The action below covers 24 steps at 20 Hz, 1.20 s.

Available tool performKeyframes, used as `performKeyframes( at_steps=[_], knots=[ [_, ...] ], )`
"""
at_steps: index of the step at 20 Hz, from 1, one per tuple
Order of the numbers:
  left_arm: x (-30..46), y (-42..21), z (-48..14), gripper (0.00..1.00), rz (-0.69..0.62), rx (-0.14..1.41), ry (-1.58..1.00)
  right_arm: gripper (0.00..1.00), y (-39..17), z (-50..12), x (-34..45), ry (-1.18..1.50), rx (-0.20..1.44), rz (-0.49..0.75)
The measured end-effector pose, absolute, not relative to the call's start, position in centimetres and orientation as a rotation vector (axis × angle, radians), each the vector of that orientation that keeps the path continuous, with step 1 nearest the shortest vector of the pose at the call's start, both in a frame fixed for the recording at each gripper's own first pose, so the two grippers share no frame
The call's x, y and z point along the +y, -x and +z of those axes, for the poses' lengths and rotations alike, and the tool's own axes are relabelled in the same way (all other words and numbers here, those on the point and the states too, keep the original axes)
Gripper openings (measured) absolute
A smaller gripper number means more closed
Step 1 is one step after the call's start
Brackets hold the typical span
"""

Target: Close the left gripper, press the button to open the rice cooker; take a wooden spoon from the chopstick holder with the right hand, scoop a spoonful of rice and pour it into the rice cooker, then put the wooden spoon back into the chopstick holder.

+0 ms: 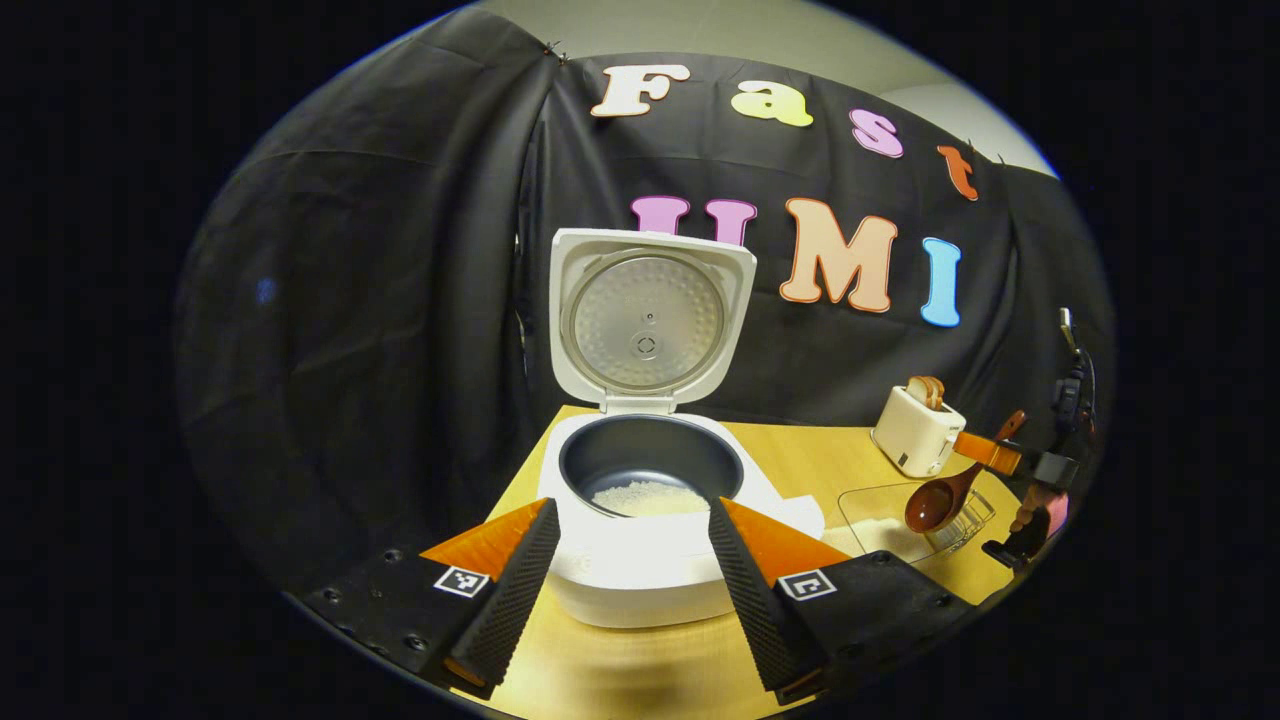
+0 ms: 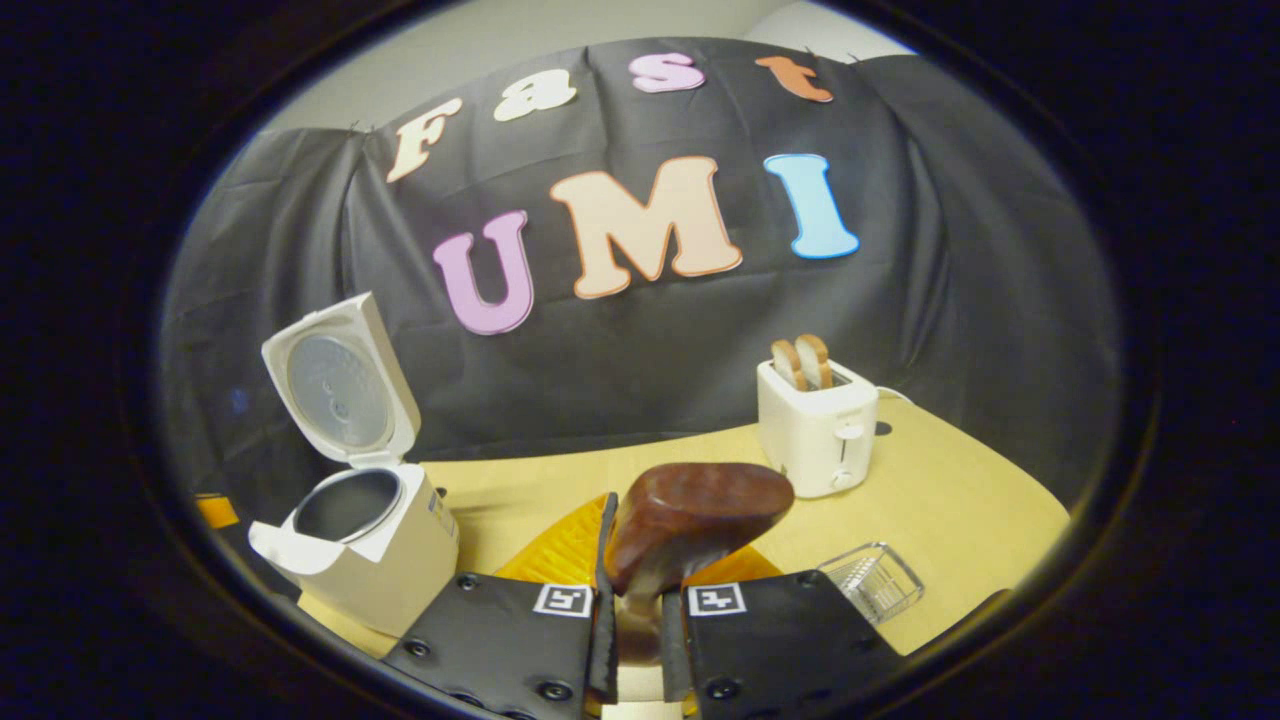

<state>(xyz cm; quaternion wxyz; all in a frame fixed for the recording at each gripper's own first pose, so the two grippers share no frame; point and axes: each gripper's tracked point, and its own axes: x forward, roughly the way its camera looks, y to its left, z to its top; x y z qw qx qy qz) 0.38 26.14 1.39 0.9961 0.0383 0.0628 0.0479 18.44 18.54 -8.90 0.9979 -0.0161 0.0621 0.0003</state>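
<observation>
The white rice cooker (image 1: pixel 640 570) stands on the table with its lid (image 1: pixel 650 315) raised. A patch of white rice (image 1: pixel 650 497) lies in its dark inner pot. My left gripper (image 1: pixel 630 505) is open, its fingers spread either side of the cooker's front, holding nothing. Far right, my right gripper (image 1: pixel 995 455) holds the wooden spoon (image 1: pixel 940 500) above a clear tray (image 1: pixel 860 505) with rice in it. In the right gripper view, my right gripper (image 2: pixel 640 560) is shut on the spoon's handle, and the spoon bowl (image 2: pixel 700 515) shows its back. The open cooker (image 2: pixel 360 530) sits to the left.
A white toaster (image 1: pixel 915 430) with bread slices stands at the back right of the wooden table (image 1: pixel 800 450); it also appears in the right gripper view (image 2: pixel 815 430). A clear slotted holder (image 2: pixel 875 580) lies near the table's front right. Black cloth walls the booth behind.
</observation>
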Motion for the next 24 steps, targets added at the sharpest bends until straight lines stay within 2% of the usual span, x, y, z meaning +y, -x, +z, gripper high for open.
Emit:
performKeyframes(
  at_steps=[8, 12, 24],
  knots=[
    [28.4, -0.3, 1.0, 0.88, 0.102, 0.136, -0.068, 0.21, -20.3, -14.9, 20.2, 0.185, 0.195, -0.051],
    [28.7, -0.6, 0.6, 0.89, 0.099, 0.148, -0.066, 0.21, -20.6, -16.4, 21.2, 0.164, 0.214, -0.061],
    [29.0, -1.0, -0.6, 0.89, 0.051, 0.181, -0.059, 0.20, -20.3, -17.6, 22.5, -0.281, 0.278, -0.073]
  ],
)
